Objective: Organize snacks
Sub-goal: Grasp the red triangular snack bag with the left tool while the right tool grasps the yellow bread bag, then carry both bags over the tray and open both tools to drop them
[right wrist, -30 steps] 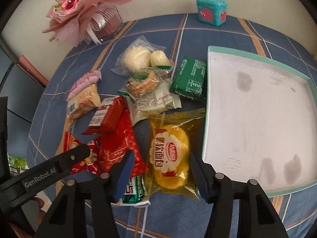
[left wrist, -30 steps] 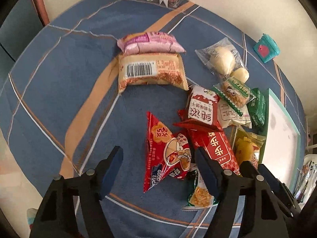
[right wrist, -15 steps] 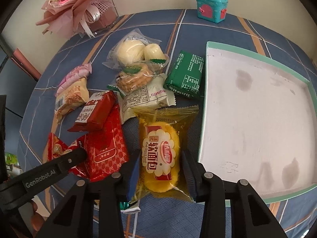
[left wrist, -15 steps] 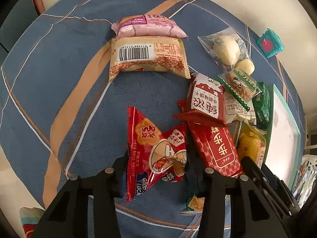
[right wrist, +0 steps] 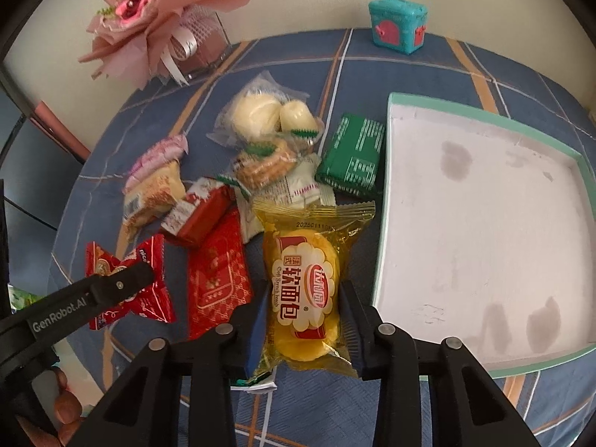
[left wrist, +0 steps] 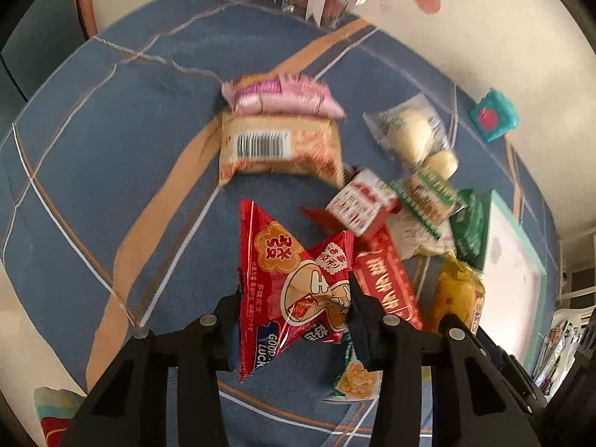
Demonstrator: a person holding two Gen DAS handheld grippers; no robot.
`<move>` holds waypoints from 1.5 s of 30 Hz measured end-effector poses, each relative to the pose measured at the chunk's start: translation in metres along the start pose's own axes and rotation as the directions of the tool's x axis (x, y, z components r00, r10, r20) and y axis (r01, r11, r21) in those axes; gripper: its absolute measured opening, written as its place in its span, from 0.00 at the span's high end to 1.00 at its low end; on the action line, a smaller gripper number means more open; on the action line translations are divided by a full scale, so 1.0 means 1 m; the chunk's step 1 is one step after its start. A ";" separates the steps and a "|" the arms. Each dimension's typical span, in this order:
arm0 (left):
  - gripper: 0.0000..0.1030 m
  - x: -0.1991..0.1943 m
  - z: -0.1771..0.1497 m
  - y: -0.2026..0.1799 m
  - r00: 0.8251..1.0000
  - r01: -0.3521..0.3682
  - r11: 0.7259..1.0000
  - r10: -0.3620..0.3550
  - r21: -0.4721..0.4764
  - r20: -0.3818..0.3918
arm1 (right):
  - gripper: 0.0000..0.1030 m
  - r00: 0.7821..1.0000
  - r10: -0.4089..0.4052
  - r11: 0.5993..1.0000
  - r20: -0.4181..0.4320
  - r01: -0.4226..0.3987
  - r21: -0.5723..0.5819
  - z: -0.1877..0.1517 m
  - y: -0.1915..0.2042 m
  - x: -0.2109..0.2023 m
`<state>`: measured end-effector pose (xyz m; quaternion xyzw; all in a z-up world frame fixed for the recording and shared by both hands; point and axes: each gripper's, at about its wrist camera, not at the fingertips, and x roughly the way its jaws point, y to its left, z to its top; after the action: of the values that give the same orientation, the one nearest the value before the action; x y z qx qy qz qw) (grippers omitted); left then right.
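Note:
Several snack packs lie in a heap on the blue plaid tablecloth. My left gripper [left wrist: 294, 298] is shut on a red triangular peanut bag [left wrist: 290, 275], lifted a little; it also shows in the right wrist view [right wrist: 126, 279]. My right gripper [right wrist: 303, 309] is shut on a yellow soft-bread pack [right wrist: 303, 283], seen at the right in the left wrist view [left wrist: 456, 294]. A white tray with a teal rim [right wrist: 383, 260] lies just right of the bread pack, with nothing in it.
Other packs: a red flat pack [right wrist: 216, 275], a small red-white pack [right wrist: 197, 212], a green pack [right wrist: 354, 160], a clear bag of white buns [right wrist: 260, 115], a beige pack [left wrist: 279, 149] and a pink pack [left wrist: 279, 93]. A bouquet [right wrist: 149, 18] and teal box [right wrist: 396, 26] stand at the back.
Both grippers came down onto the heap and closed, the left on the red peanut bag, the right on the yellow bread pack. The left view has pulled back a little.

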<state>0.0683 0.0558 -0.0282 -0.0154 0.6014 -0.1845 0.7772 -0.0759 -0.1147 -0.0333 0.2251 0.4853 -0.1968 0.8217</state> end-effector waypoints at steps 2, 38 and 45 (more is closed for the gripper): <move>0.55 -0.013 0.001 -0.001 0.999 0.013 1.000 -0.013 0.004 0.034 | 0.62 1.000 0.009 1.000 0.017 -0.010 0.014 0.002 -0.001 -0.009; 0.55 -0.011 -0.005 -0.215 0.970 0.186 0.887 -0.234 0.423 0.064 | 0.62 0.959 -0.258 0.917 0.119 0.204 0.342 0.063 -0.159 -0.077; 0.54 0.013 -0.002 -0.240 0.973 0.187 0.872 -0.227 0.452 0.034 | 0.62 0.956 -0.281 0.904 0.088 0.233 0.358 0.072 -0.179 -0.066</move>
<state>0.0049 -0.1716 0.0184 0.0910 0.5037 -0.3986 0.7610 -0.1513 -0.2950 0.0242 0.2851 0.4112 -0.4003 0.7677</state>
